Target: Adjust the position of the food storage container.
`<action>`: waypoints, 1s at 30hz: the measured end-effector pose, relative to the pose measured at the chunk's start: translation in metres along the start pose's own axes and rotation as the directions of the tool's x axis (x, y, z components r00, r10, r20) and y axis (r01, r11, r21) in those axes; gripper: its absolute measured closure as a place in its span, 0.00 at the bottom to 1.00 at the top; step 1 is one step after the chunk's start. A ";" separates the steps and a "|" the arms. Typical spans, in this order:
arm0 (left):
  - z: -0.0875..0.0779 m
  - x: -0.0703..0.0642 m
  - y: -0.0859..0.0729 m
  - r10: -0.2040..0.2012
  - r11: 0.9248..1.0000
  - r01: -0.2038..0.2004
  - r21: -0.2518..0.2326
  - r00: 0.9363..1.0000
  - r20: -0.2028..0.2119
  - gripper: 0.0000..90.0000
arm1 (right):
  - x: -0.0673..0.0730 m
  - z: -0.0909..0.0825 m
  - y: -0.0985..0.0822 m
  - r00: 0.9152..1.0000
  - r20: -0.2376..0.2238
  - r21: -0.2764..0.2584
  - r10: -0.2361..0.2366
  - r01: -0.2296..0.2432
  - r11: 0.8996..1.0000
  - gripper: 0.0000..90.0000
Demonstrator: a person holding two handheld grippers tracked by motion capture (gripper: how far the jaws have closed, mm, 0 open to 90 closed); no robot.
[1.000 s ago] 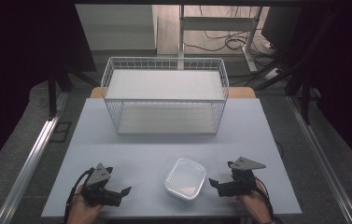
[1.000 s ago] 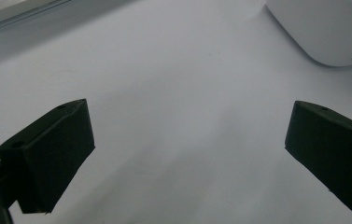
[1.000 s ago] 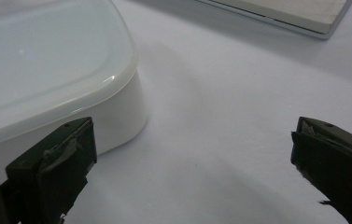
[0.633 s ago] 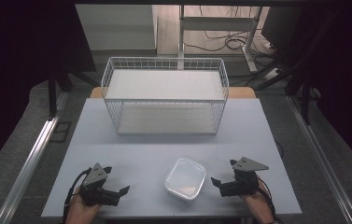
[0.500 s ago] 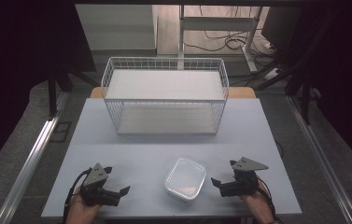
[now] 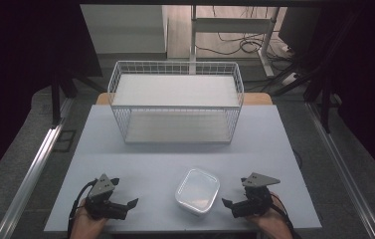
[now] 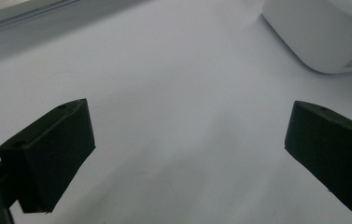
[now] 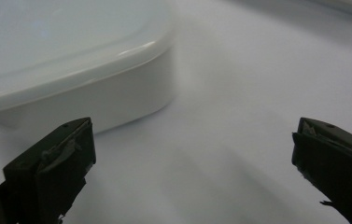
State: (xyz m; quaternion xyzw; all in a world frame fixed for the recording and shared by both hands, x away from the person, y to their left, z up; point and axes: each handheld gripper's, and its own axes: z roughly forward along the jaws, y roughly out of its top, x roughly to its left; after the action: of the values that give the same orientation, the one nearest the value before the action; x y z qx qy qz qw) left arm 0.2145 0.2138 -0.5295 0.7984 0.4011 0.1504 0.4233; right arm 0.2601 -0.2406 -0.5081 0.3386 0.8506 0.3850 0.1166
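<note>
The high view shows the wire basket far off; the gripper views show the container near, with both left gripper and right gripper spread apart, empty.

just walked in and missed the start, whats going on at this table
A person holds a gripper in each hand at the near edge of the table. The left gripper and the right gripper both have their jaws wide open and hold nothing. A lidded white container sits between them, closer to the right one, untouched. A white wire basket stands at the far side.
</note>
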 end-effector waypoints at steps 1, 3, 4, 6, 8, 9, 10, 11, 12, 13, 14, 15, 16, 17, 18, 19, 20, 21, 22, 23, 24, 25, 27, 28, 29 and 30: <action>0.000 0.000 0.000 -0.003 1.000 0.003 0.001 1.000 -0.001 0.02 | 0.005 -0.001 0.002 1.000 -0.016 0.036 0.024 -0.024 0.999 0.20; 0.000 0.001 0.000 -0.003 1.000 0.003 0.003 1.000 0.000 0.02 | 0.009 -0.002 0.002 0.999 -0.032 0.034 0.012 -0.011 0.999 0.33; 0.000 0.001 0.000 -0.004 1.000 0.004 0.005 1.000 0.001 0.02 | 0.012 -0.003 0.003 0.999 -0.045 0.028 0.000 0.001 1.000 0.40; 0.001 0.000 0.000 -0.004 1.000 0.004 0.007 1.000 0.000 0.02 | 0.017 -0.005 0.003 0.997 -0.077 0.021 -0.014 0.015 1.000 0.60; 0.001 0.000 0.000 -0.002 1.000 0.002 0.010 1.000 0.000 0.02 | 0.021 -0.004 0.002 0.993 -0.113 0.032 -0.044 0.047 0.998 0.75; 0.001 0.000 0.000 -0.001 1.000 0.001 0.012 1.000 0.000 0.02 | 0.024 -0.003 0.002 0.990 -0.125 0.044 -0.065 0.071 0.996 0.82; 0.002 0.000 0.000 -0.002 1.000 0.002 0.014 1.000 0.001 0.02 | 0.027 -0.002 0.002 0.987 -0.133 0.051 -0.093 0.100 0.994 0.88; 0.002 0.000 0.000 -0.002 1.000 0.002 0.017 1.000 0.000 0.02 | 0.029 -0.002 0.002 0.984 -0.139 0.056 -0.115 0.124 0.991 0.93; 0.002 0.000 0.000 -0.002 1.000 0.002 0.022 1.000 0.001 0.02 | 0.033 -0.002 0.003 0.977 -0.166 0.056 -0.133 0.144 0.988 0.99; 0.002 0.000 0.000 -0.002 1.000 0.002 0.022 1.000 0.001 0.02 | 0.033 -0.002 0.003 0.977 -0.166 0.056 -0.133 0.144 0.988 0.99; 0.003 0.000 0.000 -0.002 1.000 0.002 0.024 1.000 0.002 0.02 | 0.035 -0.001 0.003 0.973 -0.186 0.053 -0.136 0.148 0.988 1.00; 0.003 0.000 0.000 -0.004 1.000 0.004 0.025 1.000 0.003 0.02 | 0.036 0.000 0.004 0.969 -0.204 0.053 -0.142 0.156 0.986 1.00; 0.003 0.000 0.001 -0.002 1.000 0.002 0.027 1.000 0.003 0.02 | 0.039 0.001 0.004 0.965 -0.219 0.058 -0.142 0.158 0.986 1.00; 0.004 -0.001 0.001 -0.004 1.000 0.004 0.027 1.000 0.002 0.02 | 0.044 0.005 0.005 0.959 -0.237 0.066 -0.156 0.176 0.982 1.00; 0.004 -0.001 0.001 -0.004 1.000 0.004 0.027 1.000 0.002 0.02 | 0.044 0.005 0.005 0.959 -0.237 0.066 -0.156 0.176 0.982 1.00; 0.004 -0.001 0.001 -0.004 1.000 0.004 0.029 1.000 0.002 0.02 | 0.046 0.007 0.006 0.955 -0.245 0.064 -0.165 0.186 0.981 1.00; 0.004 -0.001 0.001 -0.004 1.000 0.004 0.030 1.000 0.002 0.03 | 0.049 0.010 0.007 0.952 -0.257 0.062 -0.167 0.189 0.980 1.00; 0.005 -0.001 0.001 -0.004 0.999 0.004 0.033 1.000 0.002 0.03 | 0.054 0.014 0.010 0.946 -0.272 0.058 -0.178 0.200 0.978 1.00; 0.005 -0.001 0.001 -0.006 0.999 0.006 0.035 1.000 0.002 0.03 | 0.054 0.014 0.010 0.946 -0.272 0.058 -0.178 0.200 0.978 1.00; 0.006 -0.001 0.002 -0.005 0.999 0.005 0.037 1.000 0.000 0.03 | 0.059 0.019 0.014 0.940 -0.285 0.049 -0.189 0.211 0.976 1.00; 0.006 -0.001 0.002 -0.005 0.999 0.005 0.037 1.000 0.000 0.03 | 0.059 0.019 0.014 0.940 -0.285 0.049 -0.189 0.211 0.976 1.00; 0.006 -0.001 0.002 -0.008 0.999 0.008 0.038 1.000 0.001 0.03 | 0.065 0.026 0.019 0.937 -0.297 0.051 -0.185 0.209 0.977 1.00; 0.007 -0.001 0.002 -0.013 0.999 0.013 0.049 1.000 -0.003 0.03 | 0.071 0.034 0.025 0.935 -0.302 0.061 -0.184 0.211 0.976 1.00; 0.007 -0.001 0.002 -0.013 0.999 0.013 0.049 1.000 -0.003 0.03 | 0.071 0.034 0.025 0.935 -0.302 0.061 -0.184 0.211 0.976 1.00; 0.007 -0.001 0.002 -0.013 0.998 0.013 0.054 1.000 -0.005 0.03 | 0.075 0.038 0.028 0.935 -0.302 0.061 -0.184 0.212 0.975 1.00; 0.007 -0.001 0.002 -0.008 0.998 0.009 0.060 1.000 -0.006 0.03 | 0.078 0.042 0.031 0.934 -0.304 0.062 -0.188 0.216 0.974 1.00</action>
State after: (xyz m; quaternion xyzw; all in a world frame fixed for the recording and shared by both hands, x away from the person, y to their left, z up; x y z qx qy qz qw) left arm 0.2186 0.2089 -0.5322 0.8086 0.4100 0.1387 0.3985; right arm 0.2368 -0.1500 -0.5084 0.1932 0.9060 0.3766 0.0107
